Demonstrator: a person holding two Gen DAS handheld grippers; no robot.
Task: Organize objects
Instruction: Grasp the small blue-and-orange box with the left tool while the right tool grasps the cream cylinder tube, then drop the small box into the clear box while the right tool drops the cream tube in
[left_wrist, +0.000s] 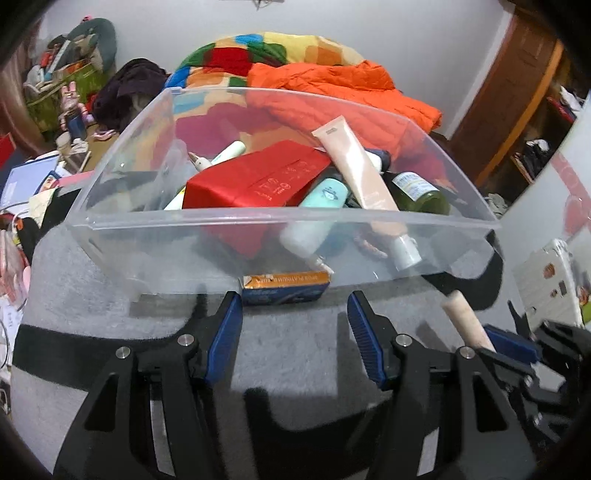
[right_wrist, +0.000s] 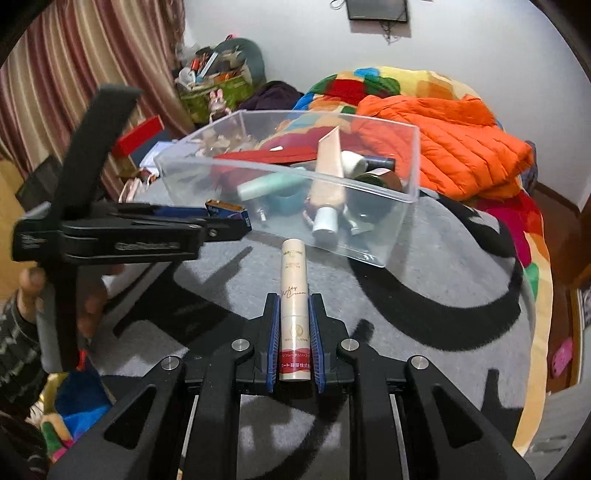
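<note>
A clear plastic bin (left_wrist: 258, 221) of toiletries sits on a grey rug ahead of both jaws. The left gripper (left_wrist: 293, 325) stands half open and empty, a small orange box (left_wrist: 284, 282) just beyond. The right gripper (right_wrist: 293, 332) is clamped on a light, stiff, slippery cream tube (right_wrist: 293, 295), best held mid-body.

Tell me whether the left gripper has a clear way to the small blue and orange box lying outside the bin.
Probably yes: the left gripper is open and empty, and the small box lies just ahead of it against the clear bin.
</note>
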